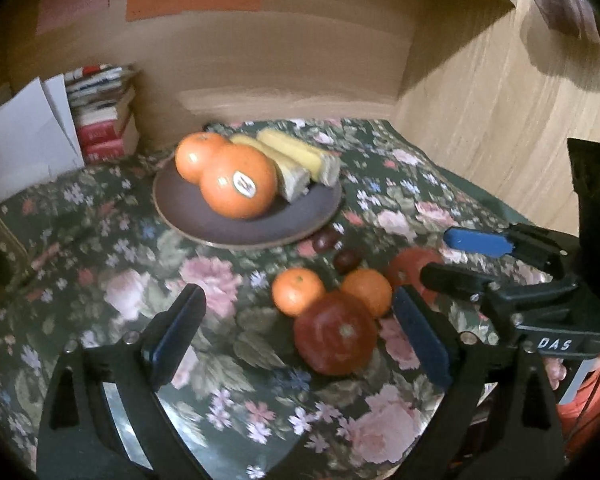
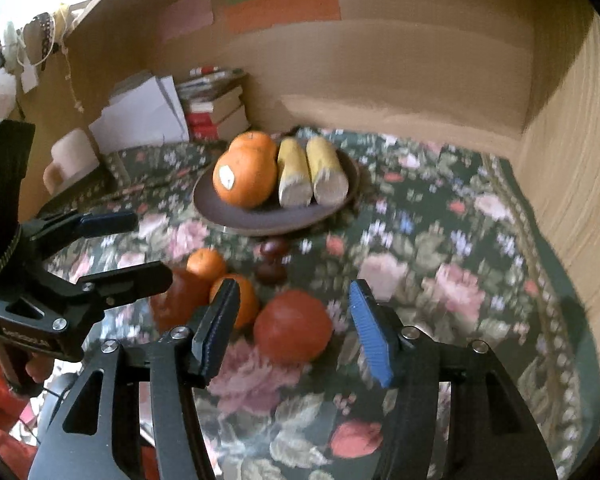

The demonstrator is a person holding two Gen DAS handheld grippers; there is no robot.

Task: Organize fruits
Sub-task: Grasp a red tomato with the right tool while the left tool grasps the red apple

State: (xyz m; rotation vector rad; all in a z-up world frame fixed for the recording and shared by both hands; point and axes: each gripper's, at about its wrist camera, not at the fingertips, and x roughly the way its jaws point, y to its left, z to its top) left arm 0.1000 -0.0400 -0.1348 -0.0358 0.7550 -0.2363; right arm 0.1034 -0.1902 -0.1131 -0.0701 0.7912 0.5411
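Item: bench under a floral cloth (image 1: 100,272), fruit partly sorted. On the dark plate (image 1: 204,224) lay two large oranges (image 1: 238,184), one stickered, touching each other, with two yellow corn-like pieces (image 1: 296,160) beside them. Loose on the cloth near the plate's front rim: two small mandarins (image 1: 297,291), two red tomatoes, the nearer tomato (image 1: 335,332) touching both mandarins, and two small dark fruits (image 1: 326,240), kind not determinable. Left gripper (image 1: 300,344): jaws spread wide, empty, hovering with the nearer tomato between its fingers' line. Right gripper (image 2: 294,332): jaws likewise spread, empty, framing the other tomato (image 2: 293,326). Judged step: approach to a loose fruit for transfer to the plate, with most small fruit unsorted. The next move would call for lowering around one tomato and closing gently, as ripe flesh bruises and round fruit rolls. Only the right wrist view showed a pale mug (image 2: 70,160) at the left and items hanging above it; the left wrist view alone showed the nearer tomato plainly, blurred and half hidden in the other.
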